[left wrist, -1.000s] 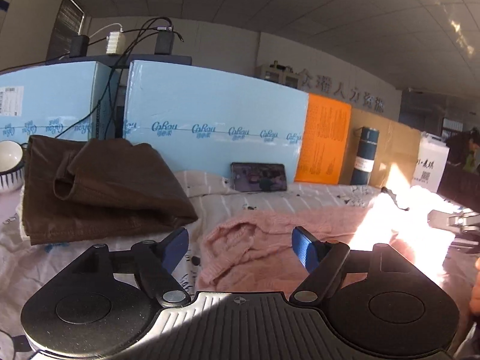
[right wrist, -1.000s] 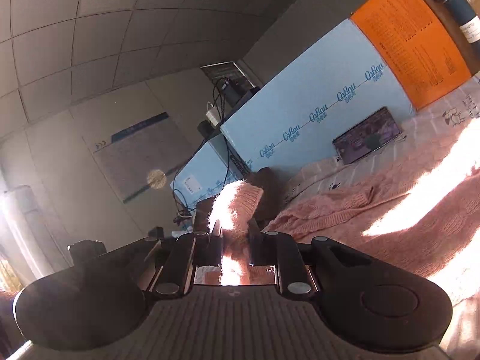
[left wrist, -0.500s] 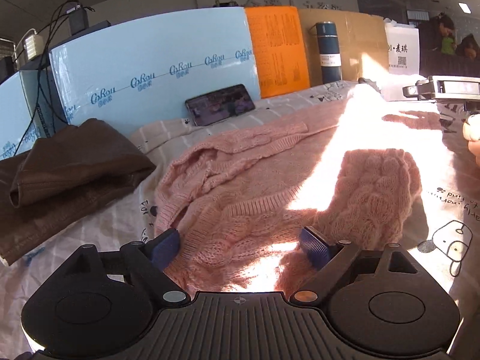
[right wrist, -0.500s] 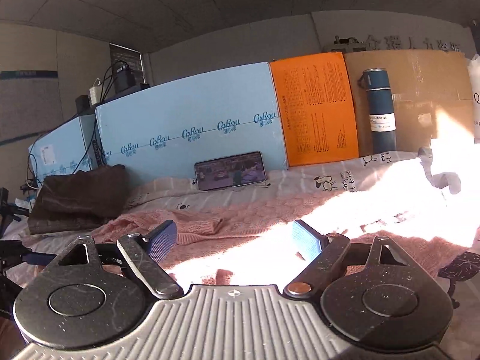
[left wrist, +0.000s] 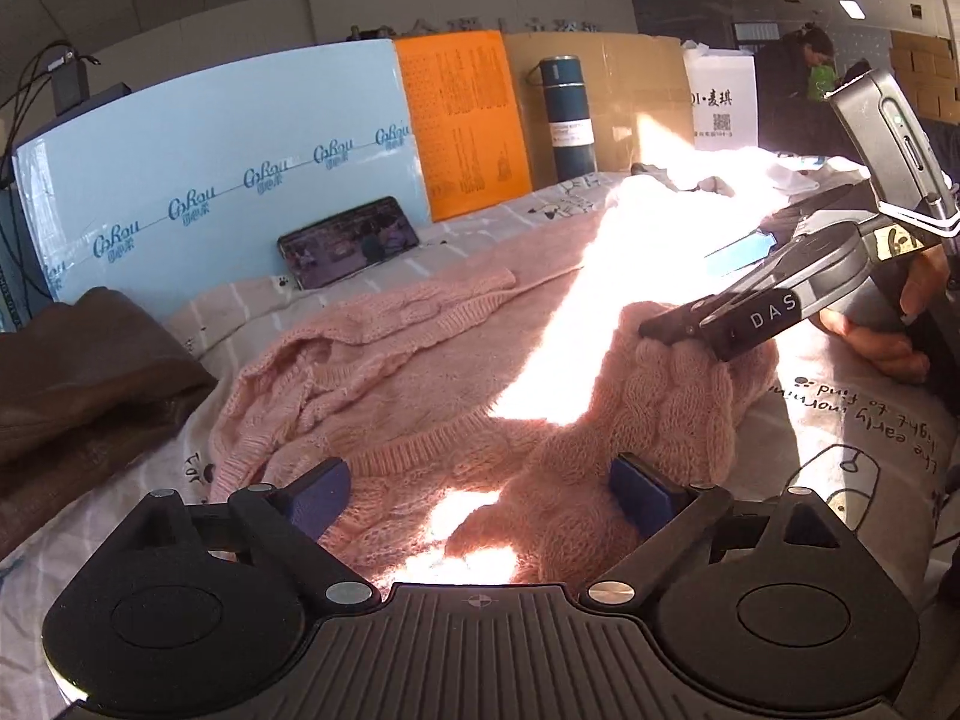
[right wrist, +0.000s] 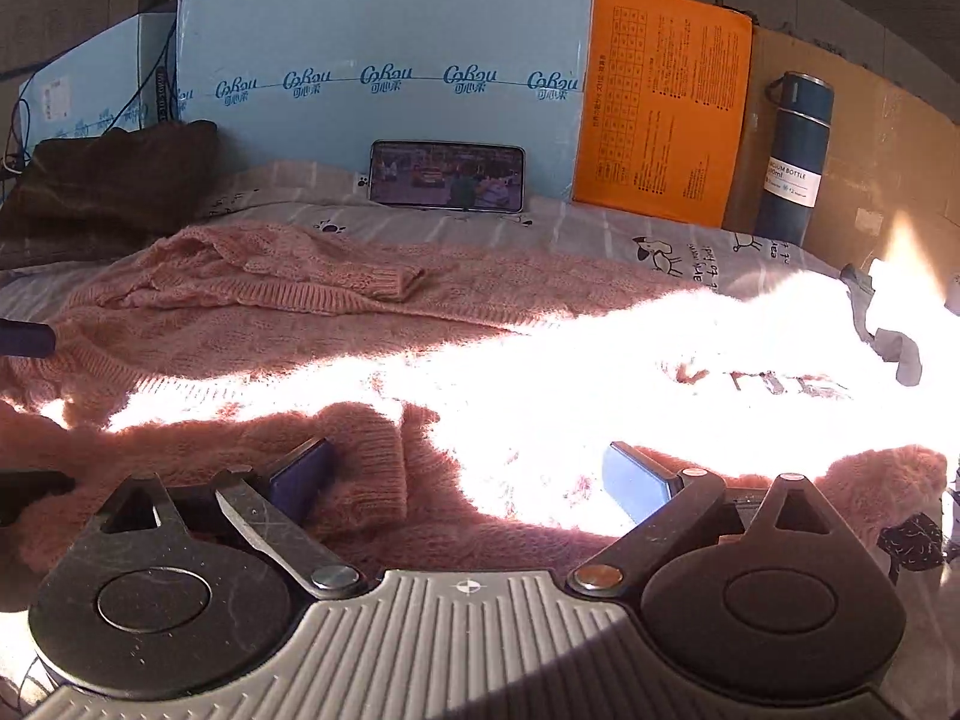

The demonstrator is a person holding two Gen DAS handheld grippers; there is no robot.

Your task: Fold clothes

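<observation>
**A:** What is your left camera showing?

**B:** I'm holding the left gripper (left wrist: pixel 480 495) low over the pink sweater (left wrist: pixel 384 372), which is lying spread on the printed sheet (left wrist: pixel 852 420). Its fingers are standing wide apart with knit between them, gripping nothing. A sleeve is lying across the chest toward the phone (left wrist: pixel 348 249). On the right, my right gripper (left wrist: pixel 666 327) is reaching down onto a bunched sleeve end; from here I cannot tell how its jaws are standing. The brown garment (left wrist: pixel 90 384) is sitting at the left, already bundled.

**A:** And the right camera?

**B:** There the right gripper (right wrist: pixel 468 474) is hovering with fingers apart, a ribbed cuff (right wrist: pixel 375 468) lying between them, nearer the left finger. Sunlight is washing out the middle of the sweater.

**A:** Which step, then?

**B:** I'm judging I'm working on the sleeves. Next, I'm thinking, the hem needs pinching with both tongs, evenly, so the loose knit isn't dragging or bunching.
</observation>
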